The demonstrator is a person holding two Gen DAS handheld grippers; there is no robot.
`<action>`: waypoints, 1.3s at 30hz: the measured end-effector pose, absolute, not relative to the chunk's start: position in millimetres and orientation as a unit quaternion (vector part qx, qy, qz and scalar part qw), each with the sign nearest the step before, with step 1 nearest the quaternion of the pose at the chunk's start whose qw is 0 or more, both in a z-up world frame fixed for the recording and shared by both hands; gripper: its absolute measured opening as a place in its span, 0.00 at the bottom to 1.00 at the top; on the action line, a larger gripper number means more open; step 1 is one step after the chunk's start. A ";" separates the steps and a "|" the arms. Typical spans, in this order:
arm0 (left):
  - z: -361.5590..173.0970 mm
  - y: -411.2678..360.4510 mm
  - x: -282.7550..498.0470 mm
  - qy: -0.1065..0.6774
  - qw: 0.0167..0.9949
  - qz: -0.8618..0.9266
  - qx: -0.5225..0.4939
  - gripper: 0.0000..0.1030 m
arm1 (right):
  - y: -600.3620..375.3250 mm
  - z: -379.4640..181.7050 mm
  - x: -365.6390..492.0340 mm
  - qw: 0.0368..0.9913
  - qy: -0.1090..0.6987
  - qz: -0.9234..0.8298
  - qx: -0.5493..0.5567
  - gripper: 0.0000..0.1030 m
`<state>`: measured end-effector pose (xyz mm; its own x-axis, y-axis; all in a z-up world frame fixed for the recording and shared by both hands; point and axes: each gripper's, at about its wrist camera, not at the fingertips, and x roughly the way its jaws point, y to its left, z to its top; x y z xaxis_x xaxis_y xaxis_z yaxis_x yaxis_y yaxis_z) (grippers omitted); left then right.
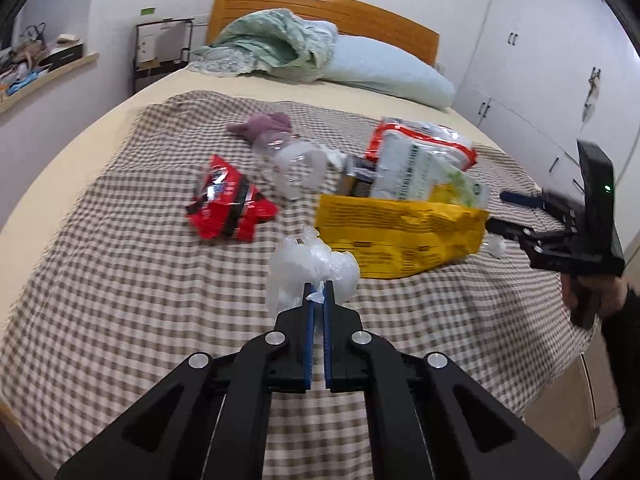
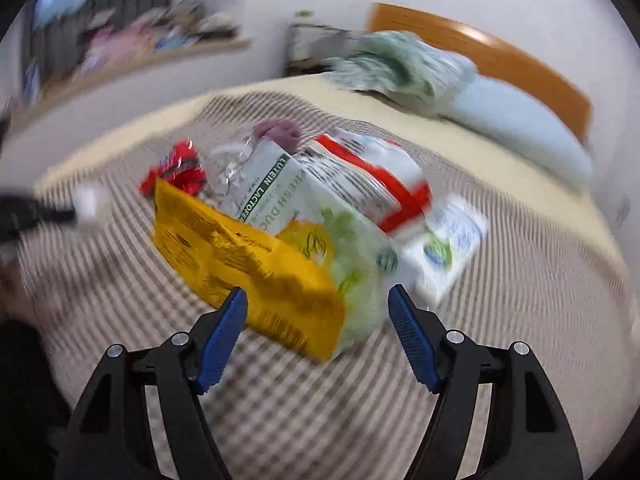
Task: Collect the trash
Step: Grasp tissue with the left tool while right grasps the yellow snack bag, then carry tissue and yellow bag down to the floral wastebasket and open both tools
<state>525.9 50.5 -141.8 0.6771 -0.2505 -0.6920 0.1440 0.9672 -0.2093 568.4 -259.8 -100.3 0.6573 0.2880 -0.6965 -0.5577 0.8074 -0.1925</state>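
Left tool (image 1: 319,294) pinching crumpled white plastic bag (image 1: 310,270), near side of bed (image 1: 120,280). Right tool (image 2: 316,304) spread wide, at yellow bag (image 2: 248,256) in the trash pile. Likely next: close on yellow bag, lift.

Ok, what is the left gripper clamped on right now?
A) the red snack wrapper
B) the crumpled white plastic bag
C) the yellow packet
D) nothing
B: the left gripper is shut on the crumpled white plastic bag, whose edge is pinched between its blue pads.
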 end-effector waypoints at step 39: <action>-24.5 -32.1 383.1 0.312 0.936 -0.162 -0.010 0.01 | -352.7 -47.5 393.1 0.936 0.336 0.081 0.072 0.02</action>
<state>383.1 -32.1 -24.5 0.7532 -0.3101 -0.5801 0.2973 0.9472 -0.1202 393.1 -352.7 -47.5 0.7610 0.2005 -0.6169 -0.1034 0.9764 0.1896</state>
